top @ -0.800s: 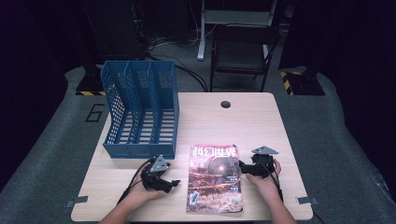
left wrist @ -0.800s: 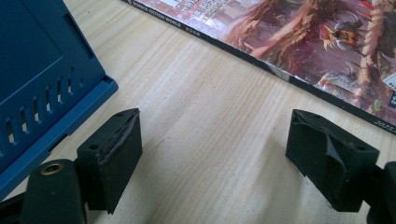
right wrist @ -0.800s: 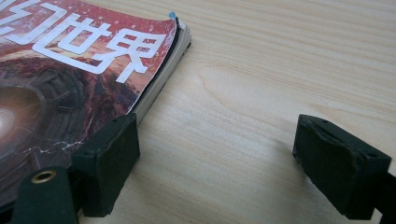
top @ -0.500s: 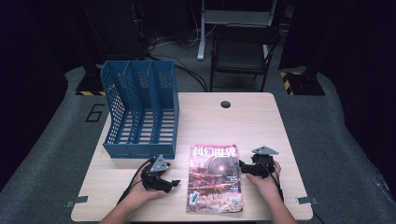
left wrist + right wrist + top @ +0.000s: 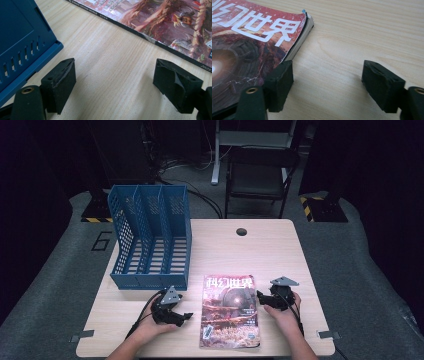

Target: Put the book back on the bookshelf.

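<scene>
magazine [image 5: 230,311] flat on table [image 5: 270,250], long axis running away from you, between both grippers | right gripper [image 5: 262,299] nearer: your one jaw is at its page edge, jaws wide, holding nothing | left gripper [image 5: 184,316] just off the spine, jaws apart, empty | blue file rack [image 5: 150,240] beyond your left

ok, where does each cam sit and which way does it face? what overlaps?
High view: fixed above the person's side, looking forward and down on the table, blue file rack and magazine; both hands and the left tongs and right tongs enter from below.
Left gripper view: rides the left tongs, low over the wood, open jaws in front, rack left, magazine beyond.
Right gripper view: rides the right tongs, open jaws beside the magazine's edge.
Shared: all three show the magazine and tabletop.
</scene>
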Demonstrator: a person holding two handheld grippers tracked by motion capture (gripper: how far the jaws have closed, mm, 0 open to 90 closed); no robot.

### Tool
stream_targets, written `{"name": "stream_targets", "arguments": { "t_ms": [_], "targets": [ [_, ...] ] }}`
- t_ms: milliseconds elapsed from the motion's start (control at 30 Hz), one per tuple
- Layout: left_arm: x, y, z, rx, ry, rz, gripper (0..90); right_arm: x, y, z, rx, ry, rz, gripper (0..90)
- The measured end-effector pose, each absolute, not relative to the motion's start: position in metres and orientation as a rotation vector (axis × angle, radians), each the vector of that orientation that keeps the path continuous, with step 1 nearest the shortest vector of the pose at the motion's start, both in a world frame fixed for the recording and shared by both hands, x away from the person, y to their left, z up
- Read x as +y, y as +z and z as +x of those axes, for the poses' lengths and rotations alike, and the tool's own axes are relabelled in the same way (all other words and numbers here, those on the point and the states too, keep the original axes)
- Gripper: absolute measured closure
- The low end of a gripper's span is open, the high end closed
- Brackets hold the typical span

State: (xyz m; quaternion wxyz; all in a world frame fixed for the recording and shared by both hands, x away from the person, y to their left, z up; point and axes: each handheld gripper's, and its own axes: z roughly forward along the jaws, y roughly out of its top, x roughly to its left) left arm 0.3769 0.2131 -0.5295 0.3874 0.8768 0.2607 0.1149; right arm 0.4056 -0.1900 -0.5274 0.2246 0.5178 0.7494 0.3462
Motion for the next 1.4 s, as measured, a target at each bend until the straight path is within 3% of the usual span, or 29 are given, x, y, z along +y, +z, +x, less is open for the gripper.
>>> {"name": "stream_targets", "arguments": {
  "t_ms": [233, 467, 933, 1167, 1400],
  "targets": [
    [0.212, -0.529, 0.376, 0.682, 0.293, 2.232, 18.5, -0.195, -0.521, 0.407, 2.099, 0.978, 1.464, 39.5],
    [0.213, -0.528, 0.376, 0.682, 0.301, 2.238, 18.7, -0.187, -0.509, 0.401, 2.128, 1.011, 1.434, 44.0],
    [0.21, -0.527, 0.375, 0.722, 0.281, 2.235, 18.9, -0.177, -0.497, 0.393, 2.174, 1.079, 1.412, 44.8],
    [0.211, -0.523, 0.375, 0.764, 0.269, 2.237, 27.3, -0.173, -0.498, 0.392, 2.199, 1.117, 1.403, 44.6],
    [0.209, -0.519, 0.372, 0.782, 0.249, 2.241, 28.2, -0.167, -0.501, 0.392, 2.228, 1.121, 1.392, 44.6]
  ]
}}
